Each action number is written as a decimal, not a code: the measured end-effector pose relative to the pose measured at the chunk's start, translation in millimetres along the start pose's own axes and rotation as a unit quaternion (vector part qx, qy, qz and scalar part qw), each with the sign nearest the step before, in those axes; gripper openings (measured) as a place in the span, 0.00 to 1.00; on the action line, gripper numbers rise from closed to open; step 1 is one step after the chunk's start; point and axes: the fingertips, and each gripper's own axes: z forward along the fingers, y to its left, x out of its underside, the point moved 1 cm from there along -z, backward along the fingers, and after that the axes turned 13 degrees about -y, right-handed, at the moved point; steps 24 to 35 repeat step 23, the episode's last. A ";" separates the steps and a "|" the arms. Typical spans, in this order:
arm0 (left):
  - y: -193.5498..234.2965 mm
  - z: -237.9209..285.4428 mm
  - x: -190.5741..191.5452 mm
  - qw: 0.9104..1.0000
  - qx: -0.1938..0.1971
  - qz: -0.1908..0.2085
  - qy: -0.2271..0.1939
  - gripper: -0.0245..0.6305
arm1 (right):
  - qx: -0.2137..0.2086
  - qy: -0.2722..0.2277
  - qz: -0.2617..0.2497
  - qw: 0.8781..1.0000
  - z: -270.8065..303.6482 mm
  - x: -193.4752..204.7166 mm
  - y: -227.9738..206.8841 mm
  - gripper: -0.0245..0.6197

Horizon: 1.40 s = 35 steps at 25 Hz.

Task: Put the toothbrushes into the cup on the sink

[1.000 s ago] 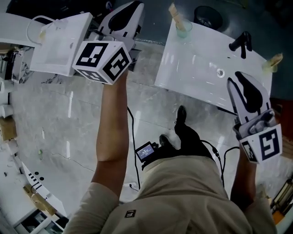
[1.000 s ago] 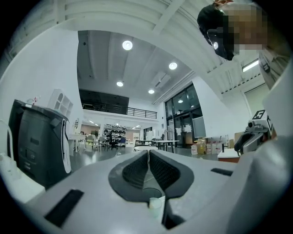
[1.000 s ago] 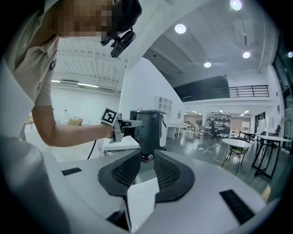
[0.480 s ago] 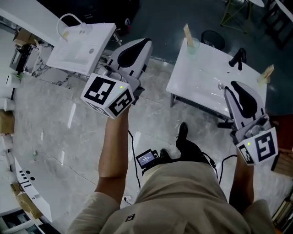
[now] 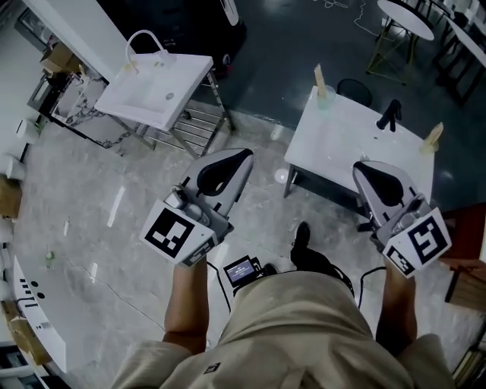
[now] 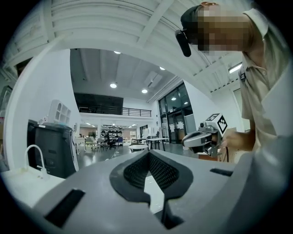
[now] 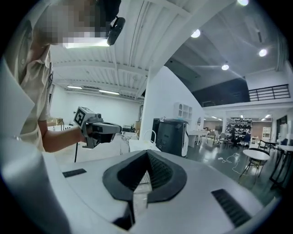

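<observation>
A white sink (image 5: 351,140) with a black faucet (image 5: 389,115) stands ahead of me on the right. A clear cup (image 5: 325,96) at its far left corner holds a beige toothbrush (image 5: 319,77). Another beige toothbrush (image 5: 433,137) stands upright at the sink's right corner. My left gripper (image 5: 241,156) hovers over the floor, left of the sink, shut and empty. At the sink's near edge my right gripper (image 5: 363,166) is shut with nothing in it. Each gripper view shows closed jaws, left gripper (image 6: 148,153) and right gripper (image 7: 147,153), pointing out into the hall with the other gripper alongside.
A second white sink (image 5: 161,92) on a metal stand (image 5: 199,131) sits at the far left. On the marble floor by the person's shoe (image 5: 300,236) lie a small screen device (image 5: 243,270) and cables. Round tables and chairs (image 5: 406,15) stand beyond the sink.
Both grippers have drawn back toward the person's body and lower in the head view. The two sinks now look smaller and farther off.
</observation>
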 end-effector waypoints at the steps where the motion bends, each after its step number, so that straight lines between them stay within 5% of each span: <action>1: -3.7 -10.6 -2.5 1.000 -0.004 0.000 -0.001 0.04 | -0.005 0.003 0.001 1.000 -1.3 -1.1 8.2 0.05; 18: -22.7 -107.1 -4.8 0.998 -0.054 -0.021 -0.005 0.04 | -0.034 0.024 -0.013 0.999 -10.2 -17.1 83.2 0.04; 35: -18.1 -117.5 -0.2 0.998 -0.059 -0.025 -0.006 0.04 | -0.039 0.027 -0.016 0.999 -3.3 -15.3 93.7 0.05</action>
